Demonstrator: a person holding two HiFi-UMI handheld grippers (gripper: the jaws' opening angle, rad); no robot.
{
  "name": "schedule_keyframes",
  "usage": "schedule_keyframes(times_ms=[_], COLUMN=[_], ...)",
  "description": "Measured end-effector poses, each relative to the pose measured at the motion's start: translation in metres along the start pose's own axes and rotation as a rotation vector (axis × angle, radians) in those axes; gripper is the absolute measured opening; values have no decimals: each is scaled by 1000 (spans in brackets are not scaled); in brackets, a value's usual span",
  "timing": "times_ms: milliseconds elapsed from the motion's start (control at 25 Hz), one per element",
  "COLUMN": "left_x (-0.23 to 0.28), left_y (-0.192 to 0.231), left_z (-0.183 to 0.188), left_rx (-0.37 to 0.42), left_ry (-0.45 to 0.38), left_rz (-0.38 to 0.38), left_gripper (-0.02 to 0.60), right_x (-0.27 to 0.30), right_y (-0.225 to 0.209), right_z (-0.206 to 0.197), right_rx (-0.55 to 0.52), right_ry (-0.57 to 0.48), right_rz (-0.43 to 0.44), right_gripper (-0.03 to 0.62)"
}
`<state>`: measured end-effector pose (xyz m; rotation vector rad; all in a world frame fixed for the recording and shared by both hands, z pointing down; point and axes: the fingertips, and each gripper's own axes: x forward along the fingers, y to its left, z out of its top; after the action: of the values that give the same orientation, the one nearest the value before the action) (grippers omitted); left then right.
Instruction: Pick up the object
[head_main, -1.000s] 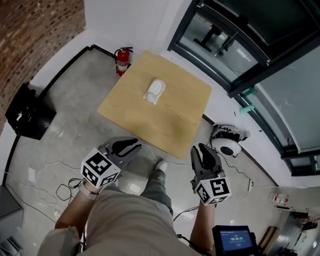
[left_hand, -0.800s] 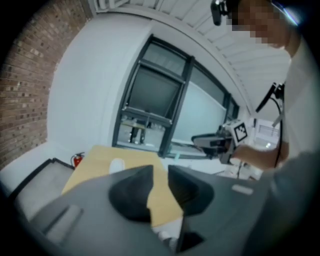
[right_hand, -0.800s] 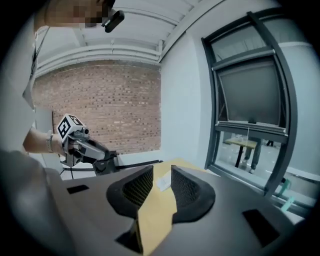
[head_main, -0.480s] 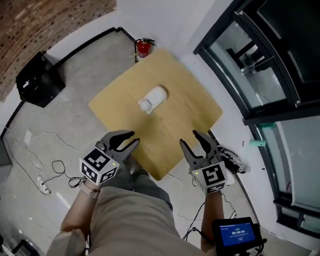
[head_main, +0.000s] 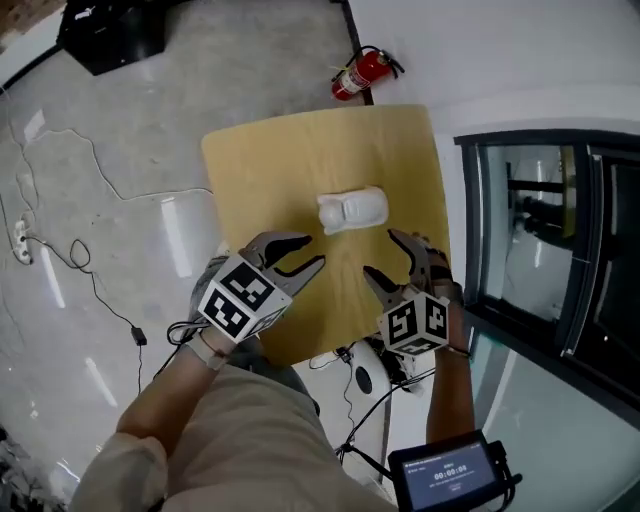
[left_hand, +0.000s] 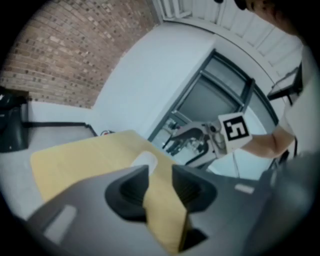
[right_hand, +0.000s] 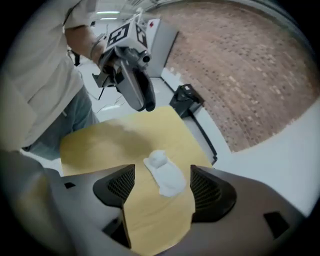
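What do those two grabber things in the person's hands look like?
The left gripper and the right gripper are grey plastic, each with two curved dark jaws, ribbed on the inside. Each carries a white cube printed with black square markers. The person wears a beige short-sleeved shirt. Both pairs of jaws have just been opening, with nothing between them.

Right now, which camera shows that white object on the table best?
Right gripper view: the white object shows large, unblocked, framed by its fingers. The head view shows it whole but small; the left gripper view, only a sliver behind a finger.
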<state>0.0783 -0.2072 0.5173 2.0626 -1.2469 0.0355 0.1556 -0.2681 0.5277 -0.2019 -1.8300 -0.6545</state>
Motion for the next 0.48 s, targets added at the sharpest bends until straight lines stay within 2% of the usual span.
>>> schedule_keyframes(times_ms=[120, 200, 320, 480], left_x=[13, 17, 17, 20], left_y=[26, 40, 59, 76], left_z=[-18, -29, -40, -44], left_rx=[-84, -118, -169, -212], left_ry=[-8, -8, -25, -57], left_rz=[20, 36, 53, 54], left_gripper=[132, 131, 132, 130], right_x=[54, 85, 123, 162], right_y=[-4, -7, -7, 7], right_z=[-9, -18, -25, -36], right_rx=[-169, -247, -331, -400], right_ry=[78, 130, 182, 233], right_rz=[106, 170, 256, 367], right_gripper=[362, 419, 489, 520])
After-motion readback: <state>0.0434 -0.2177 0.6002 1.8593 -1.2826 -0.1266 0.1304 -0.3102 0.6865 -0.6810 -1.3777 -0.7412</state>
